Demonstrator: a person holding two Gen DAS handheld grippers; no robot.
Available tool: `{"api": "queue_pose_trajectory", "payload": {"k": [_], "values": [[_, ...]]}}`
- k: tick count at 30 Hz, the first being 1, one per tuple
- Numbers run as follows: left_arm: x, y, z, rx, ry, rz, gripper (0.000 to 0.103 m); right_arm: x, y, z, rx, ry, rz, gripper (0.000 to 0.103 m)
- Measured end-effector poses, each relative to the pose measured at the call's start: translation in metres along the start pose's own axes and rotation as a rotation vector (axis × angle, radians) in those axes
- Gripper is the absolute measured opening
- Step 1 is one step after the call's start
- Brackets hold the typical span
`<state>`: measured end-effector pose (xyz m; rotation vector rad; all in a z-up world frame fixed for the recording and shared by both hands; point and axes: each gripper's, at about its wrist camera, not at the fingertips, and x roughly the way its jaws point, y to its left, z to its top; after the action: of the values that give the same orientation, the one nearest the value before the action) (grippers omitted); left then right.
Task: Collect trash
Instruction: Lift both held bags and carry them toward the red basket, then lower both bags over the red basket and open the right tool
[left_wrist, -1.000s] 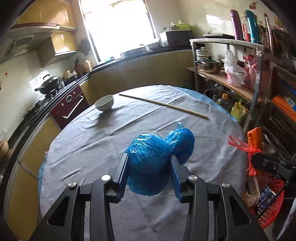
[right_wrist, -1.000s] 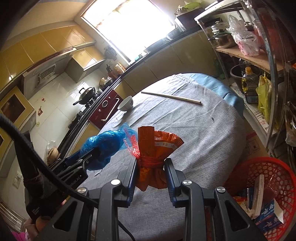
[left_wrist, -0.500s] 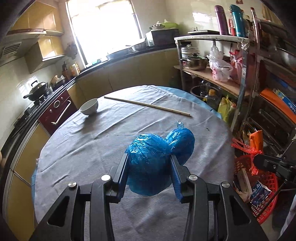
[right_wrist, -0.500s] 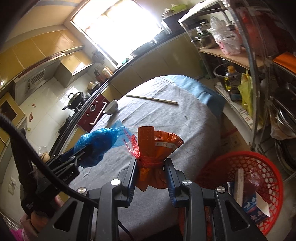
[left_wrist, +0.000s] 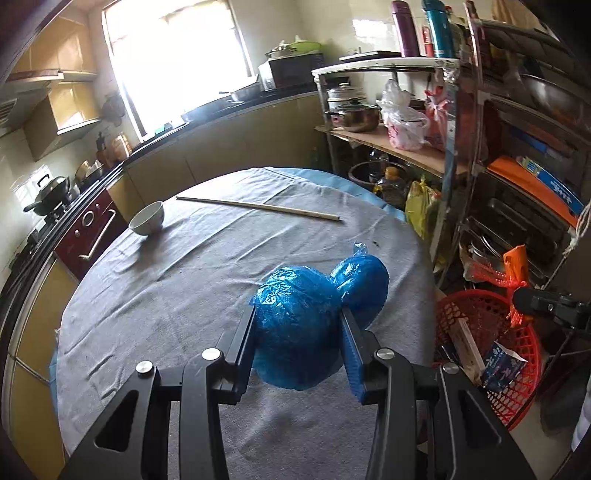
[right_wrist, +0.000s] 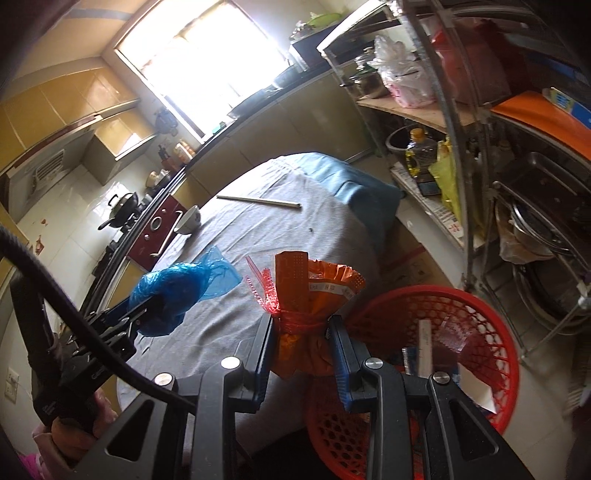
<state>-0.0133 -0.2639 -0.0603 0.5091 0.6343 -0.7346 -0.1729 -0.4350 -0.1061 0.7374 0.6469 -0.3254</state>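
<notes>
Trash rides in both hands: left gripper (left_wrist: 299, 332) fingers clamp the blue bag (left_wrist: 314, 325) above the surface (left_wrist: 166, 288); right gripper (right_wrist: 301, 350) pinches the orange packet (right_wrist: 314, 295), now swung over the red basket (right_wrist: 461, 325) at 4 o'clock, ready to drop.

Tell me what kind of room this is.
Most likely a home kitchen. A wok sits on a stove along the tiled wall, a metal rack holds a lidded pot, and a cloth-covered round table carries a bowl and chopsticks.
</notes>
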Motion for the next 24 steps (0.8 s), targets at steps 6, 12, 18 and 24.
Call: {"api": "queue_pose_trajectory", "payload": {"k": [6,12,18,24], "values": [[0.0,-0.012,0.0,0.028,-0.001,-0.028,0.044,-0.013,-0.013,0.0,0.013,-0.011,-0.033,0.031],[-0.003,-0.026,-0.003,0.06,-0.005,-0.108,0.044,-0.023,-0.026,-0.002,0.027,-0.014,-0.066,0.031],[0.0,-0.043,-0.005,0.089,0.013,-0.193,0.044,-0.032,-0.049,-0.007,0.08,-0.017,-0.092,0.031],[0.001,-0.061,-0.01,0.129,0.025,-0.251,0.044,-0.035,-0.06,-0.011,0.101,-0.011,-0.106,0.031]]}}
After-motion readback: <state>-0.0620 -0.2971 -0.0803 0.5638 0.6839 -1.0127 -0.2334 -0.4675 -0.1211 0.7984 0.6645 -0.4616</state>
